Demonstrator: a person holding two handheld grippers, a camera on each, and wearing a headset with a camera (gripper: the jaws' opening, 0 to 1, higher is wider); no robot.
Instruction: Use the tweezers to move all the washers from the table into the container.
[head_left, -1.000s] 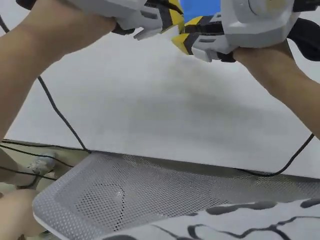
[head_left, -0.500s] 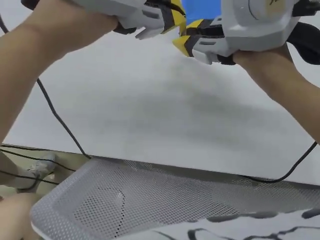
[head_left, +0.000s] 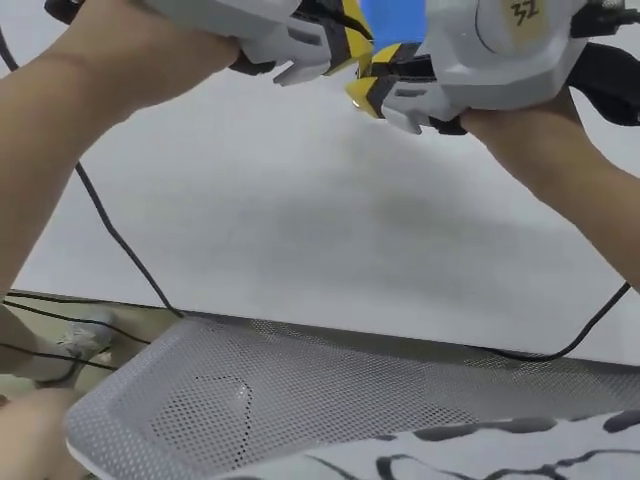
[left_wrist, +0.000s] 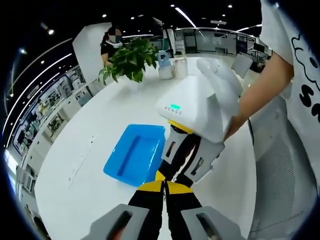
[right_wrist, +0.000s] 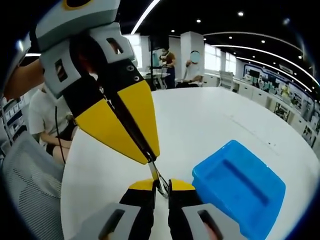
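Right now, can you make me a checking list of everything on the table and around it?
Surface: white table top, smooth and plain.
Job's things: blue rectangular plastic container sits open on the table; thin metal tweezers are held in the air near it.
Clutter: nothing seen.
Tools: left tool is shut on the tweezers; right tool has its tips at the tweezers' free end, and I cannot tell if it grips them.
Cables: black cables hang over the near table edge.
Surroundings: grey mesh chair back by the near edge; green leafy plant at the table's far end; a bright office with people beyond.
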